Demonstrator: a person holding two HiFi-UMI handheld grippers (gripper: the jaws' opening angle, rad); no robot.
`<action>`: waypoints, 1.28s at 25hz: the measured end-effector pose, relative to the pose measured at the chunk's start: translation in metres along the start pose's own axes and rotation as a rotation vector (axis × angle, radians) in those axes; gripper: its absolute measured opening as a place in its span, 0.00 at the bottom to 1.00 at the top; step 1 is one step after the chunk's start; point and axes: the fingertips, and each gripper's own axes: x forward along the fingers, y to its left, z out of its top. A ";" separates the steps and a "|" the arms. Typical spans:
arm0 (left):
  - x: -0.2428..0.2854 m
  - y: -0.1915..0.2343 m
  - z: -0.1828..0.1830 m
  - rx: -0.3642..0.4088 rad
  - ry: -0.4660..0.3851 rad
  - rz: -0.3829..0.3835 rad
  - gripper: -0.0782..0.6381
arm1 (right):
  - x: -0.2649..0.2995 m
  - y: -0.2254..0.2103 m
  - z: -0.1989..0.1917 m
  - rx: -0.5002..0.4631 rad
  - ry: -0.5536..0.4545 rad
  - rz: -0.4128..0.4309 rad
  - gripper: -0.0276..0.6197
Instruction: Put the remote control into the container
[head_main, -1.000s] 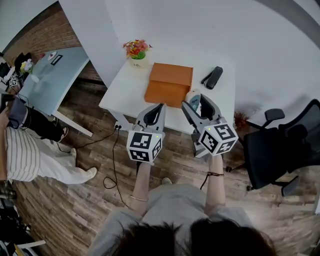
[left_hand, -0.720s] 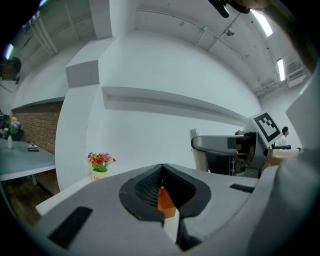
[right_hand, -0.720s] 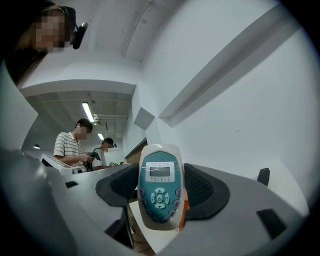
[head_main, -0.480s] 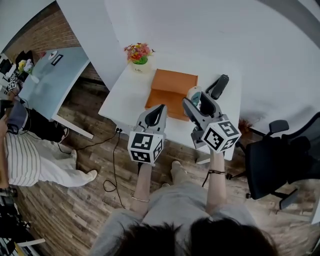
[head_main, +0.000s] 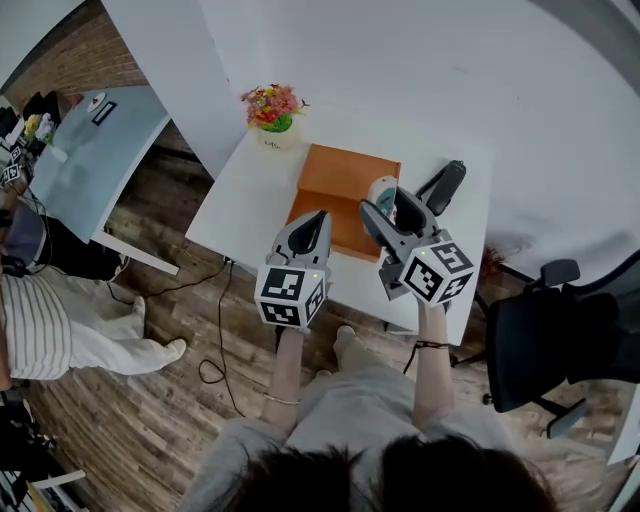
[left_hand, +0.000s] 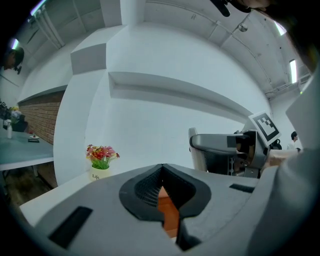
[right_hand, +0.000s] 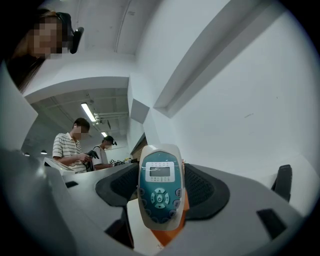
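My right gripper (head_main: 388, 202) is shut on a white remote control (head_main: 383, 189) with a teal face and a small screen, which stands upright between the jaws (right_hand: 160, 192). It hovers over the right edge of the orange box-shaped container (head_main: 340, 195) on the white table (head_main: 250, 190). My left gripper (head_main: 316, 218) is shut with nothing in it, near the container's front edge. A strip of the orange container (left_hand: 169, 215) shows through the gap below the left jaws.
A small pot of flowers (head_main: 270, 110) stands at the table's back left corner, also in the left gripper view (left_hand: 101, 160). A black handset-like object (head_main: 446, 184) lies right of the container. A black office chair (head_main: 560, 330) stands at the right. People stand at another desk on the left (right_hand: 75, 147).
Both grippers have moved forward over the table. The right gripper, still shut on the remote control, went from the table's front edge to the container's right side.
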 end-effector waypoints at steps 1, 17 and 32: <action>0.004 0.004 -0.002 -0.006 0.005 0.006 0.11 | 0.006 -0.003 -0.002 -0.001 0.011 0.005 0.48; 0.036 0.053 -0.054 -0.157 0.128 0.068 0.11 | 0.075 -0.029 -0.076 -0.065 0.357 0.060 0.48; 0.048 0.080 -0.102 -0.275 0.253 0.030 0.11 | 0.103 -0.032 -0.171 -0.215 0.799 0.154 0.48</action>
